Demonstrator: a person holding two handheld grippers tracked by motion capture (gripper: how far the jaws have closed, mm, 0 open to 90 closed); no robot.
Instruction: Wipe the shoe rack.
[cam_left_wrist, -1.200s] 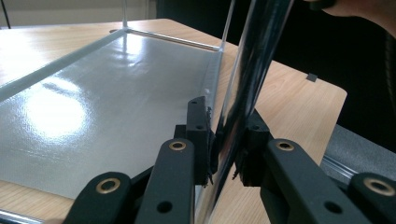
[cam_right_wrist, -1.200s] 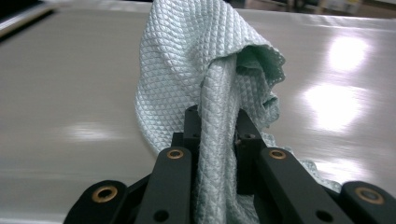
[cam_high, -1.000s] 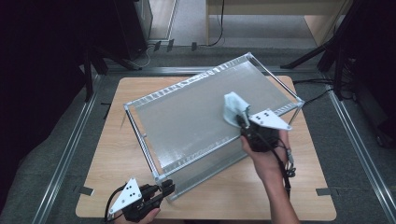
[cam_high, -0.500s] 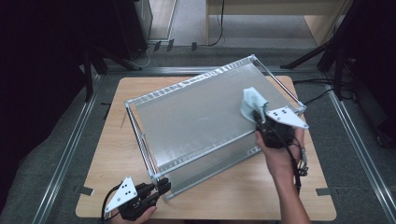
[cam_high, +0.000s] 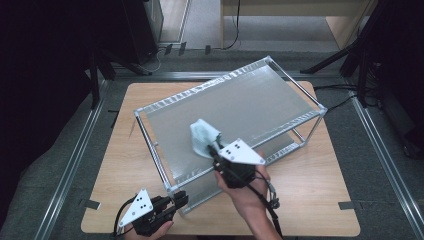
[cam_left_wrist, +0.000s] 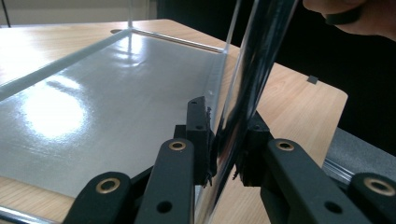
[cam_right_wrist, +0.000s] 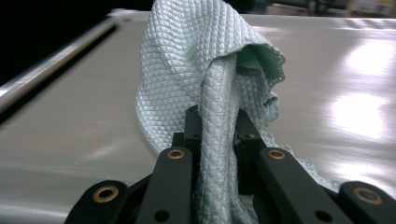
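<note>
A metal rack with a shiny grey top shelf (cam_high: 240, 105) stands on the wooden table (cam_high: 320, 195). A pale green waffle-weave cloth (cam_high: 203, 136) lies bunched on the near left part of that shelf. My right gripper (cam_high: 212, 149) is shut on it, and in the right gripper view the cloth (cam_right_wrist: 196, 56) rises between the jaws of this gripper (cam_right_wrist: 219, 126) over the shelf surface. My left gripper (cam_high: 181, 199) is at the rack's near corner. In the left gripper view it (cam_left_wrist: 226, 154) is shut on the chrome corner post (cam_left_wrist: 250, 79).
A lower shelf (cam_high: 280, 147) sits under the top one. Metal floor rails (cam_high: 75, 155) run along both sides of the table. Cables (cam_high: 345, 90) and dark stands lie beyond the far edge. A strip of bare table lies in front of the rack.
The right gripper first slid the cloth toward the right edge of the shelf, then swept it back left to the near left part. The left gripper has stayed at the corner post.
</note>
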